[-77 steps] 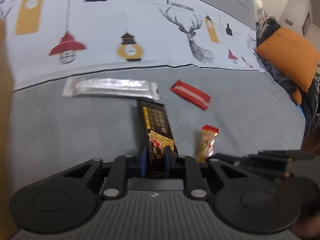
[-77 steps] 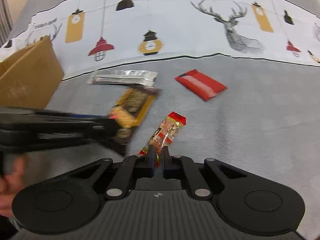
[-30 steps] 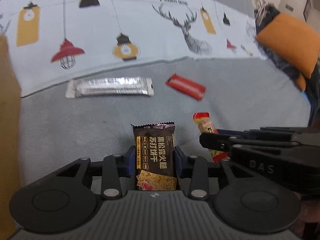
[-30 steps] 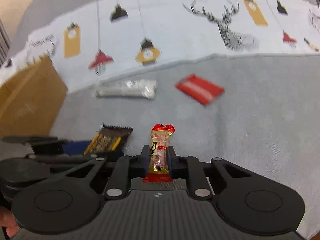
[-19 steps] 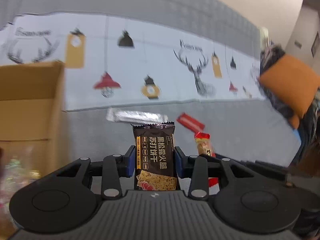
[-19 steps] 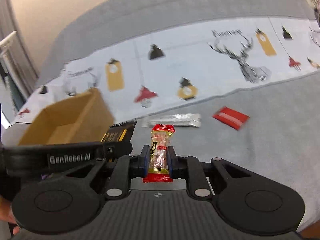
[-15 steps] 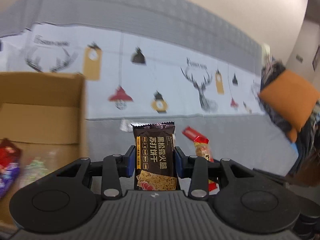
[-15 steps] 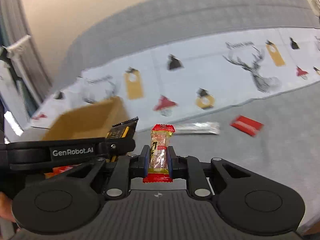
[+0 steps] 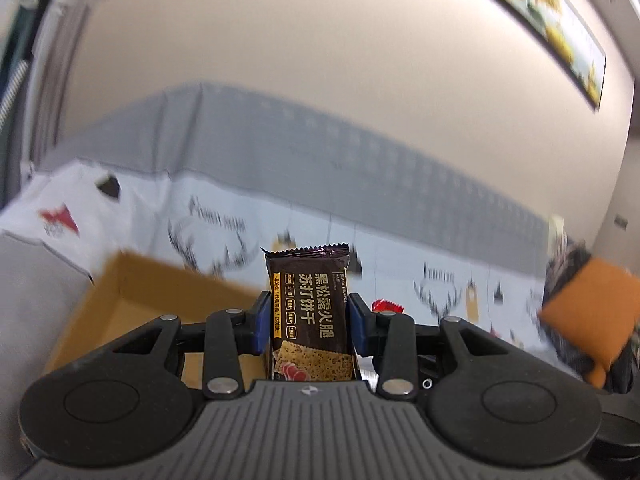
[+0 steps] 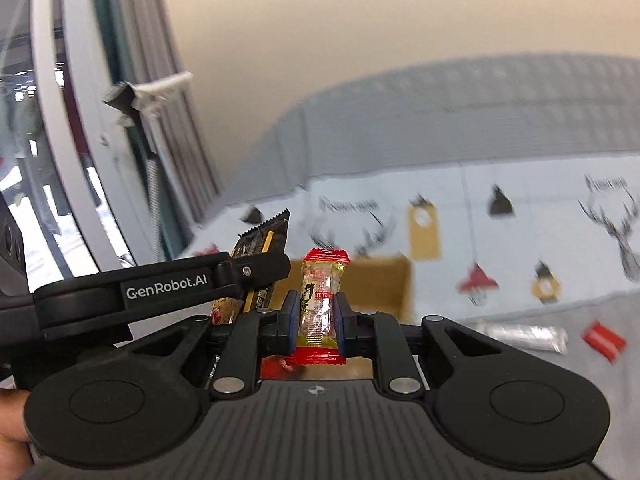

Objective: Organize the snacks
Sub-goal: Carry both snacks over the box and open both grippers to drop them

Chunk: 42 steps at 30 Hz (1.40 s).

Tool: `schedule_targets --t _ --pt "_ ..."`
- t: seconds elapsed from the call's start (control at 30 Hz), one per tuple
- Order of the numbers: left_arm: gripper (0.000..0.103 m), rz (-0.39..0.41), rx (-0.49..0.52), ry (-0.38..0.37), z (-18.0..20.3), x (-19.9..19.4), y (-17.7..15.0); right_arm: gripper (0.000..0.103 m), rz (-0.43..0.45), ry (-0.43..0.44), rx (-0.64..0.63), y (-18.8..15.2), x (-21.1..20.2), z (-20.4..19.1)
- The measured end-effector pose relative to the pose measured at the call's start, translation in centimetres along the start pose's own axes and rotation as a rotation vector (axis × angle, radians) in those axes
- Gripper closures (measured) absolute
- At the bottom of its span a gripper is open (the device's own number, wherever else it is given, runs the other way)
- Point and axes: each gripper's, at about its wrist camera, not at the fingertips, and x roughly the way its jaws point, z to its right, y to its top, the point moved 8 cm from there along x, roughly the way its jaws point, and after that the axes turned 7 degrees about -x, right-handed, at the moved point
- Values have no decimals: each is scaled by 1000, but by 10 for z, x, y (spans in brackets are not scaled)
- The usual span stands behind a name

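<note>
Our left tongs point(image 9: 308, 320) clamp the dark cracker packet point(image 9: 310, 312) and our right tongs point(image 10: 316, 318) the red candy point(image 10: 320, 304) above the cardboard box point(image 9: 132, 280); crowded together, we risk colliding and dropping either snack outside it.

Grey bed point(image 10: 500, 380), cardboard box point(image 9: 132, 292), silver packet point(image 10: 524, 336), red packet point(image 10: 603, 340)

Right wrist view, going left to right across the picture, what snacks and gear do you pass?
Left gripper holding the dark cracker packet → red and yellow candy in the right gripper → cardboard box → silver packet → red packet.
</note>
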Motion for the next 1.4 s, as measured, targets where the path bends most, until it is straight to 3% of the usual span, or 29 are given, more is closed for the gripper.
schedule_targets --t 0.17,0.3,0.53,0.67,0.73,0.93,0.97,1.0,1.03,1.07,1.1,1.17,1.23,1.27,1.4 --pt "60 60 11 24 -11 -7 15 84 33 36 -50 22 7 -23" --pt "60 4 -28 56 -37 15 4 84 -4 19 -98 14 29 -27" --pt "60 -121 -28 174 -95 64 -37 84 -122 16 -78 -23 76 -21" --pt "60 -249 -37 242 -132 105 -74 84 -233 15 -76 -61 113 -18" --pt "60 -302 -78 238 -146 117 -86 84 -284 16 -82 -81 128 -19" --pt "60 -306 -90 244 -157 114 -88 83 -379 22 -86 -117 151 -21" --pt "60 -303 -80 242 -155 112 -87 81 -387 25 -69 -119 152 -19" --pt "57 -302 -72 238 -151 111 -85 66 -390 33 -43 -120 151 -16" --pt "45 -302 -65 236 -147 109 -83 48 -383 41 -16 -119 150 -13" --pt "27 -296 -61 235 -143 107 -81 41 -366 50 5 -116 146 -10" --pt "21 -278 -56 234 -138 104 -77 36 -346 53 19 -112 143 -7" --pt "18 -245 -37 238 -126 103 -69 35 -309 55 30 -105 133 1" --pt "18 -228 -30 219 -111 102 -66 19 -272 46 47 -98 123 13" --pt "18 -228 -38 199 -102 103 -66 16 -251 40 58 -96 117 20" --pt "14 -248 -1 117 -54 116 -74 13 -167 -13 82 -91 87 58"
